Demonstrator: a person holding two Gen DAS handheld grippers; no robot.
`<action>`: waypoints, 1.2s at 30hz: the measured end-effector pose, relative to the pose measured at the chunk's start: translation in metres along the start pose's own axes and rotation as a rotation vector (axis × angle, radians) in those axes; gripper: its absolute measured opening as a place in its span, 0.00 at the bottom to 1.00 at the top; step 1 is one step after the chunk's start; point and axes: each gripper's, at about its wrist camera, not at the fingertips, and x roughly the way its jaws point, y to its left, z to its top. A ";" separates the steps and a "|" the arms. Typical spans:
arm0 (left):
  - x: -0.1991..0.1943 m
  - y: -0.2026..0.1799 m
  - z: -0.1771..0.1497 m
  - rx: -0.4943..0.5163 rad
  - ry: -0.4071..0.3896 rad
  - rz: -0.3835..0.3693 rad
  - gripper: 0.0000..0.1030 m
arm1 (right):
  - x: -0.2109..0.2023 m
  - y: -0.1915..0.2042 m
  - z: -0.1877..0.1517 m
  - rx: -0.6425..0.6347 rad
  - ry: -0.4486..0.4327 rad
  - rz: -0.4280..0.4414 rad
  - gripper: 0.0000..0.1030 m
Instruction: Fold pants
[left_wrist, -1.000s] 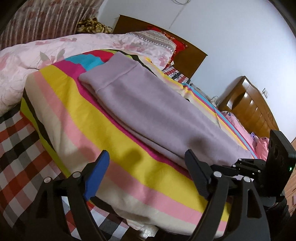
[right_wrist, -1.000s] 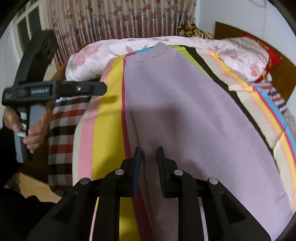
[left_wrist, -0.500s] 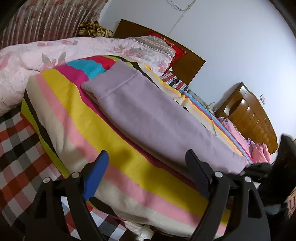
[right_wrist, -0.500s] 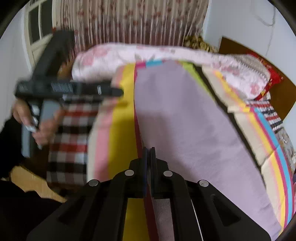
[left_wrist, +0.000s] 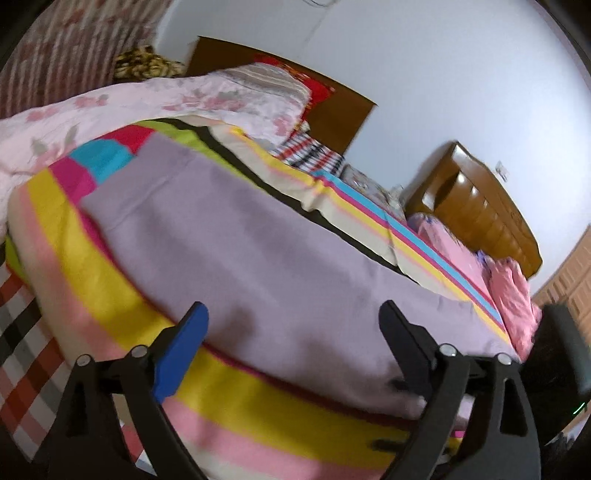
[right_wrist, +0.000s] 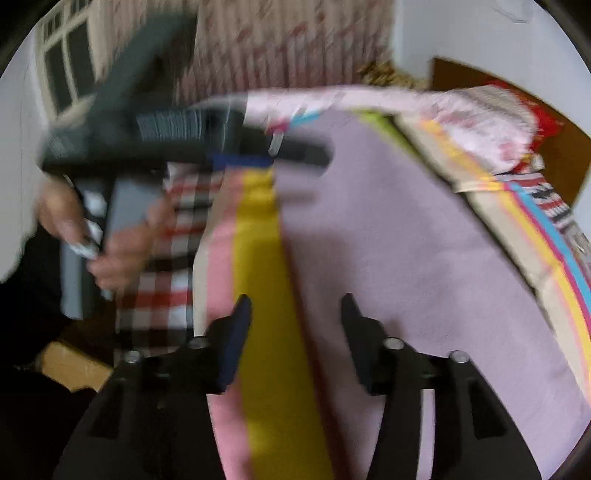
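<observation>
Black fingers of the left gripper (left_wrist: 291, 332) are seen spread wide and opening, one carrying a blue pad (left_wrist: 181, 354); nothing is pinched between them, though the lilac pants (left_wrist: 258, 266) lie beyond the gap. The right gripper (right_wrist: 295, 317) is also opening, its fingers (right_wrist: 354, 332) parted about halfway and empty, with the long edge of the pants and a yellow stripe of the striped blanket (right_wrist: 258, 295) framed between them (the picture is blurred by motion). The pants are laid flat and lengthwise on the blanket, their long side edge lying along the yellow stripe, with a band of bare blanket beside it. A checked sheet (left_wrist: 22, 332) is seen past the blanket's edge. A pink floral quilt (left_wrist: 129, 103) is heaped at the far end, near a wooden headboard (left_wrist: 332, 99). In the right wrist view, the person's left hand (right_wrist: 107, 240) is wrapped round the other gripper's handle.
</observation>
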 end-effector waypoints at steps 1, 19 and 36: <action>0.005 -0.006 0.000 0.020 0.014 -0.001 0.93 | -0.012 -0.013 -0.003 0.036 -0.019 -0.017 0.48; 0.088 -0.066 0.053 0.268 0.117 0.075 0.95 | -0.002 -0.213 -0.005 0.130 0.097 -0.063 0.37; 0.150 -0.103 0.046 0.368 0.164 0.086 0.95 | -0.026 -0.188 0.000 -0.070 0.003 -0.165 0.03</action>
